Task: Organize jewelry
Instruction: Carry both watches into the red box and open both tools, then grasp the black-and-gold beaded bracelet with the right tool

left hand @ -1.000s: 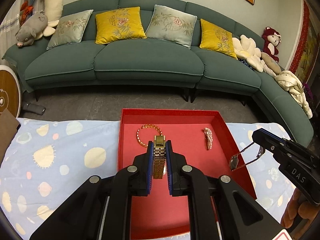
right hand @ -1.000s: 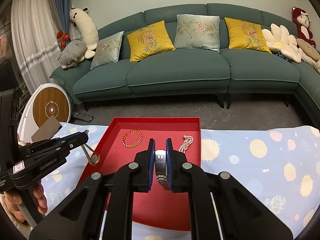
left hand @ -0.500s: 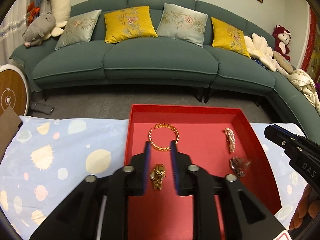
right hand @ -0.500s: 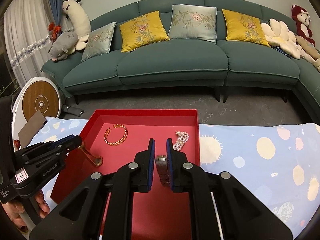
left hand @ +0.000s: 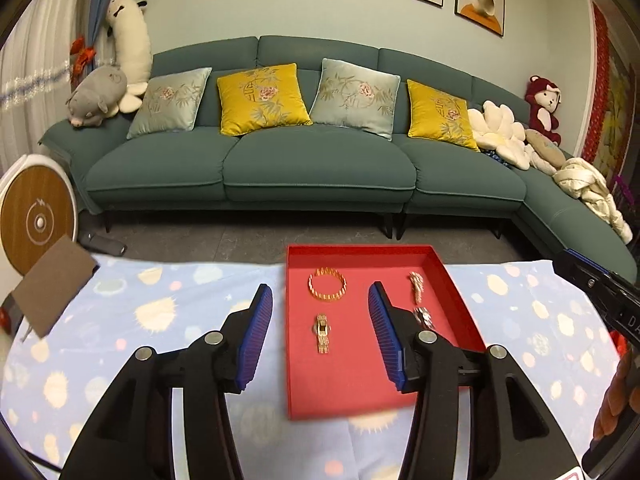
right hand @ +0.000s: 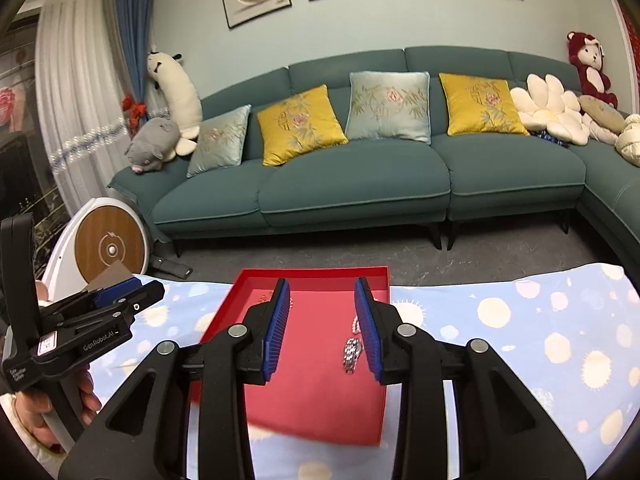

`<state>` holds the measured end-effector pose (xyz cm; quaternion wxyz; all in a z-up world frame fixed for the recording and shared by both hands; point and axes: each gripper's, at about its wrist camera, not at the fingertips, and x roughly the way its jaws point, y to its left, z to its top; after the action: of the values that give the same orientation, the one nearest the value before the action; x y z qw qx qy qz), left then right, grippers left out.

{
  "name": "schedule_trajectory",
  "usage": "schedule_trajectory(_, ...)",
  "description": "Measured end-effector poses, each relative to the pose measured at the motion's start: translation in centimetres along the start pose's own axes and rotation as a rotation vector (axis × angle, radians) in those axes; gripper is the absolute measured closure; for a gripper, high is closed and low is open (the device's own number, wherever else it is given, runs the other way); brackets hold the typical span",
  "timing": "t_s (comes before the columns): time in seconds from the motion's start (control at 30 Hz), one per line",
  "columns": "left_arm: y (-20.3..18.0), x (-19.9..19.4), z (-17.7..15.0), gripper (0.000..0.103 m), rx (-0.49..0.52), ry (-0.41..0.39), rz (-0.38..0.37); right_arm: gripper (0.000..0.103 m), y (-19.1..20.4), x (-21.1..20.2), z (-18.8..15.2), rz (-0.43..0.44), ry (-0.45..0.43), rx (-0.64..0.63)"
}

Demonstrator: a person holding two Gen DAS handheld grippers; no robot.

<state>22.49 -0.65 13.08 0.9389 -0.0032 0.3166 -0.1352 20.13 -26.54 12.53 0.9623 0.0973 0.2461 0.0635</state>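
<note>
Opening wide and empty, your left gripper (left hand: 318, 334) and right gripper (right hand: 320, 326) hover over the red tray (left hand: 456, 300). Gold watch (left hand: 322, 332) and silver watch (right hand: 352, 354) lie inside: light, slinky, slippery; pinch across the band.

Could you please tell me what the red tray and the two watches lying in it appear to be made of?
The shallow red tray looks like matte card or a fabric-lined board: flat colour, no gloss, thin straight walls. The gold link-band watch looks like polished yellow metal, with bright glints on its links. The silver link-band watch looks like polished steel-coloured metal; plating cannot be ruled out for either.
</note>
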Motion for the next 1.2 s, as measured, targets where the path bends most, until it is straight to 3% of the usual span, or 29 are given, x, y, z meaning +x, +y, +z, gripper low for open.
schedule_trajectory(0.2, 0.3, -4.5, -4.1, 0.054, -0.025, 0.049, 0.005, 0.067, 1.3, -7.0, -3.3, -0.011, -0.025, -0.018)
schedule_trajectory(0.47, 1.7, -5.4, -12.6, 0.054, -0.073, 0.199, 0.049, 0.067, 2.1, -10.5, -10.1, -0.028, 0.075, -0.042)
schedule_trajectory(0.63, 2.7, -4.6, -16.0, 0.054, -0.093, 0.248, 0.079, 0.067, 2.3, -10.0, -14.1, -0.023, 0.173, -0.029)
schedule_trajectory(0.9, 4.0, -3.7, -17.7, 0.054, -0.105, 0.266, 0.073, 0.067, 5.5, -7.2, -19.2, 0.057, 0.321, -0.124)
schedule_trajectory(1.2, 3.5, -2.9, -18.4, 0.054, -0.074, 0.293, 0.055, 0.079, 6.0, -2.9, -20.7, 0.082, 0.402, -0.082)
